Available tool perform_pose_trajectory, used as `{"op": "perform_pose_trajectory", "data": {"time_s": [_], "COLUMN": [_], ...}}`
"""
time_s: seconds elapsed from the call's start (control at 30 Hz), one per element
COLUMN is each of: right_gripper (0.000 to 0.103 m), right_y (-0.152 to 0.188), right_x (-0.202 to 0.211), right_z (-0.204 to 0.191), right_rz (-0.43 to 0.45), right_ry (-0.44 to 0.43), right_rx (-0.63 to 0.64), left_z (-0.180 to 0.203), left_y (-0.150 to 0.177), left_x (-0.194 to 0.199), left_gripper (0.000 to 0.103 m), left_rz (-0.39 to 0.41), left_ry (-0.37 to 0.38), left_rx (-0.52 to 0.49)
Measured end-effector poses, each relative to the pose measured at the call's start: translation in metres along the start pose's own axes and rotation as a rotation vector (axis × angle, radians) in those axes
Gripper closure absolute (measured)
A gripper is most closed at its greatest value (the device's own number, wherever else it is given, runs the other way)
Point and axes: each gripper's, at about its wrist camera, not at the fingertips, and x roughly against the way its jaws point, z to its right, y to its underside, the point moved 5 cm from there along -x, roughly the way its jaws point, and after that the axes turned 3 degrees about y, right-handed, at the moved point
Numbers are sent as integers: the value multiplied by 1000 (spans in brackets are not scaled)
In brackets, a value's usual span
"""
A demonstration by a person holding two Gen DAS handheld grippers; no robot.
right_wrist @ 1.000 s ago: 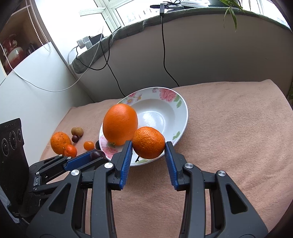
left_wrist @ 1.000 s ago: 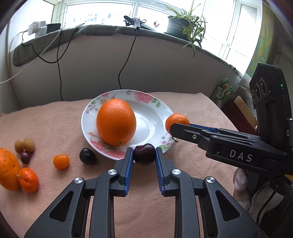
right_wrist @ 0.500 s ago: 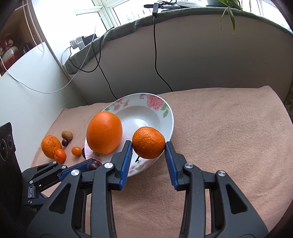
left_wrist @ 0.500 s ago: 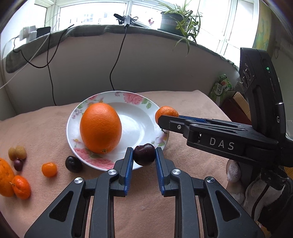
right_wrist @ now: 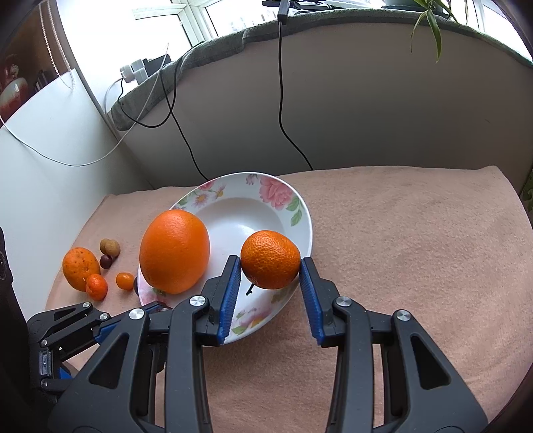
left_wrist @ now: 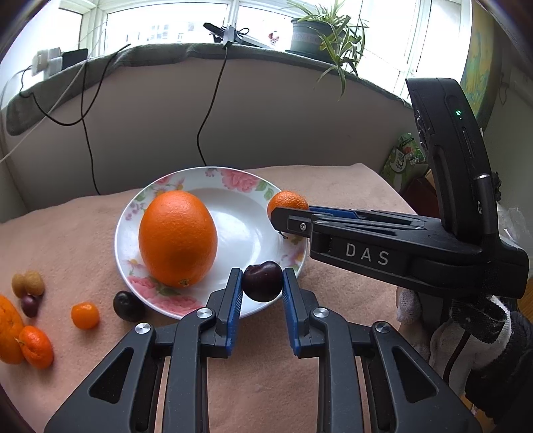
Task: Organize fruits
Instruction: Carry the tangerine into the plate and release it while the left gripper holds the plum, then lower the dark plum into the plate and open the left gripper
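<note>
Left wrist view: left tool point(left_wrist: 262, 286) clamped on a dark plum point(left_wrist: 262, 281) at the near rim of a floral plate point(left_wrist: 233, 176) bearing a large orange point(left_wrist: 177, 238); right tool point(left_wrist: 283, 219), lettered "DAS", grips a mandarin point(left_wrist: 286, 201); loose small fruits point(left_wrist: 30, 293) on pink-blanketed table point(left_wrist: 66, 233). Right wrist view: right tool point(right_wrist: 269, 266) pinching the mandarin point(right_wrist: 269, 259) above the plate's point(right_wrist: 276, 193) near rim; windowsill point(right_wrist: 299, 20) with cables behind.
</note>
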Motion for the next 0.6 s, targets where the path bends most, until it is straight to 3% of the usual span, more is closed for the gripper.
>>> {"op": "perform_pose_trajectory", "data": {"time_s": [0.47, 0.5, 0.57, 0.6], "right_gripper": [63, 60, 36, 34], "right_y": [-5, -6, -7, -8], "right_x": [2, 3, 5, 7], "right_z": [-1, -2, -3, -4], "right_rz": [22, 24, 40, 49], "right_ry": [1, 4, 13, 17], "right_rx": [8, 11, 15, 17], "left_z": [-1, -1, -2, -2], "left_y": [-2, -2, -2, -3], "left_x": [-2, -2, -1, -1], "left_gripper": [80, 80, 79, 75], "left_rz": [5, 5, 5, 6], "left_ry": [-11, -13, -13, -14], "left_rx": [-9, -9, -8, -10]}}
